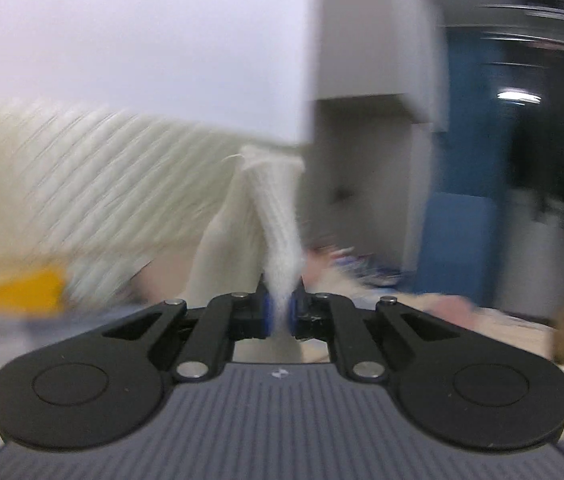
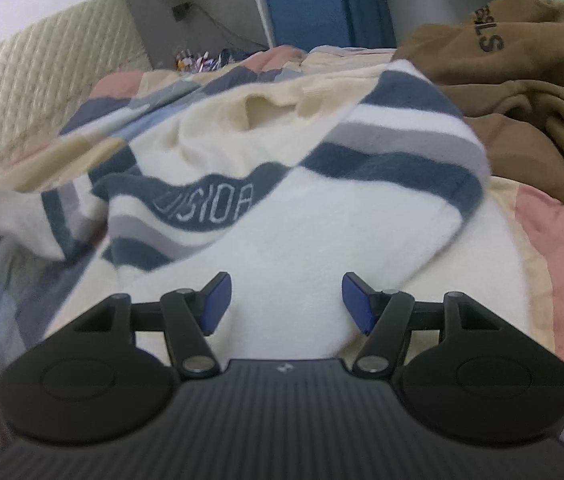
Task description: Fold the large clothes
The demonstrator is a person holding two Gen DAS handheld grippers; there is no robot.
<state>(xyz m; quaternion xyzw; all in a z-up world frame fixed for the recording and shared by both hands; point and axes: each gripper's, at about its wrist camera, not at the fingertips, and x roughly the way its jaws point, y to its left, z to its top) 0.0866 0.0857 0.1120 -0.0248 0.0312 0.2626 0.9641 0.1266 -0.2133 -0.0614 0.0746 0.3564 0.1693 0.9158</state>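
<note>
Across the bed (image 2: 562,232), over its patchwork quilt (image 2: 130,84), lies the cream sweater (image 2: 302,232) with blue and grey stripes, one sleeve folded over its chest. Toward the bed's far right corner sits a heap of brown clothing (image 2: 522,88). At the far left edge stands a quilted headboard (image 2: 22,92). Near the bed's front edge the right gripper (image 2: 286,304) hangs over the sweater's plain body, jaws apart and holding nothing. Lifted level, the left gripper (image 1: 280,312) is clamped on a ribbed cream fold of the sweater (image 1: 278,216).
</note>
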